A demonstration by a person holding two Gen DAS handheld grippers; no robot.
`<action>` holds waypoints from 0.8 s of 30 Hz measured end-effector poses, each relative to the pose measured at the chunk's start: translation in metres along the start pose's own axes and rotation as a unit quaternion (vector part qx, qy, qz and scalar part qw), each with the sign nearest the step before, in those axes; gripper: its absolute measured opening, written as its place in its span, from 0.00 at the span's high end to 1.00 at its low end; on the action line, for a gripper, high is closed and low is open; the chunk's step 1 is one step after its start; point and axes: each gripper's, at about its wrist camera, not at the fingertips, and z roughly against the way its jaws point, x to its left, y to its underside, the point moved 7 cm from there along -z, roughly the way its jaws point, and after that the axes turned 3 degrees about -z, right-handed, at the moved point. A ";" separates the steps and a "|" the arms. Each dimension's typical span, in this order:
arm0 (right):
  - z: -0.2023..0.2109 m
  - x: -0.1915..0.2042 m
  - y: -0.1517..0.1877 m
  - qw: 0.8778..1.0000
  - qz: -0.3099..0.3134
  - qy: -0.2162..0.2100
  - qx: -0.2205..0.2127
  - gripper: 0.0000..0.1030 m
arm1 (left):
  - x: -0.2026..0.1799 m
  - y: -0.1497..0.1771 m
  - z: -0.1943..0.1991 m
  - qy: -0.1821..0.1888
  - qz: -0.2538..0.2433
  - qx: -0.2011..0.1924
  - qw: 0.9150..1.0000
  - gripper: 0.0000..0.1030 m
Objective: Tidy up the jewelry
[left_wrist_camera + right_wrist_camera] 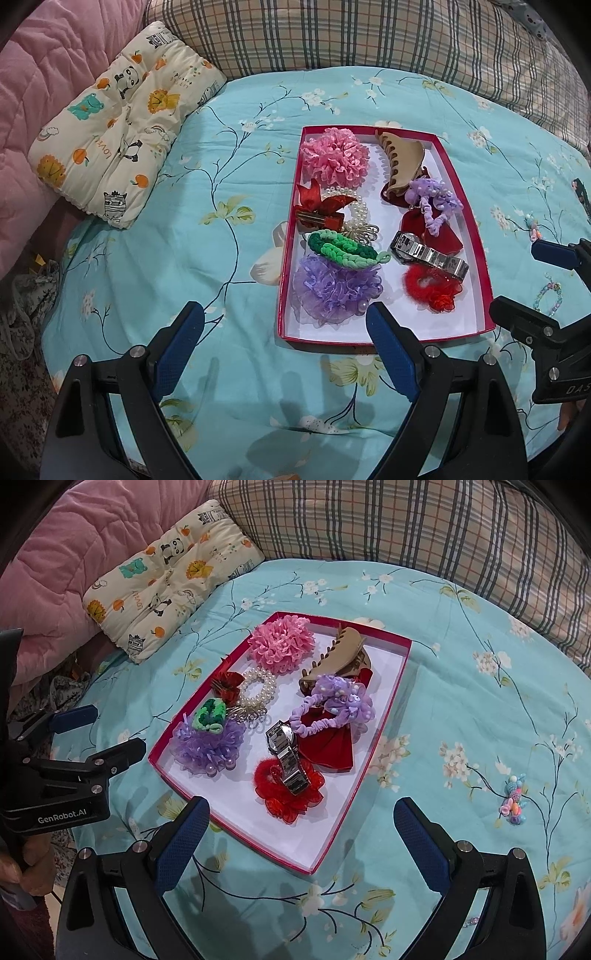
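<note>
Hovering empty over a teal floral bedspread (461, 635), the left gripper (284, 325) and right gripper (299, 819) both spread their blue-padded fingers (181, 845) wide, touching nothing, just short of a red-rimmed tray (369, 768) holding scrunchies, a watch (286, 753) and, farthest, a beige claw clip (336, 657).

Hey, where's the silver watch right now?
The silver watch lies inside the red tray, toward its near right part in both wrist views, its band draped over the red scrunchie and just in front of the dark red bow.
</note>
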 end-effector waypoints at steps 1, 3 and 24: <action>0.000 0.000 0.000 1.000 0.000 0.000 0.000 0.02 | 0.000 0.000 0.000 0.001 0.001 0.000 1.000 0.12; 0.000 0.000 0.000 1.000 0.000 0.000 0.000 0.02 | 0.001 -0.001 0.000 0.003 0.003 0.000 1.000 0.12; 0.003 -0.002 -0.002 1.000 -0.003 -0.001 -0.003 0.02 | 0.000 -0.002 0.004 0.004 0.001 -0.006 1.000 0.12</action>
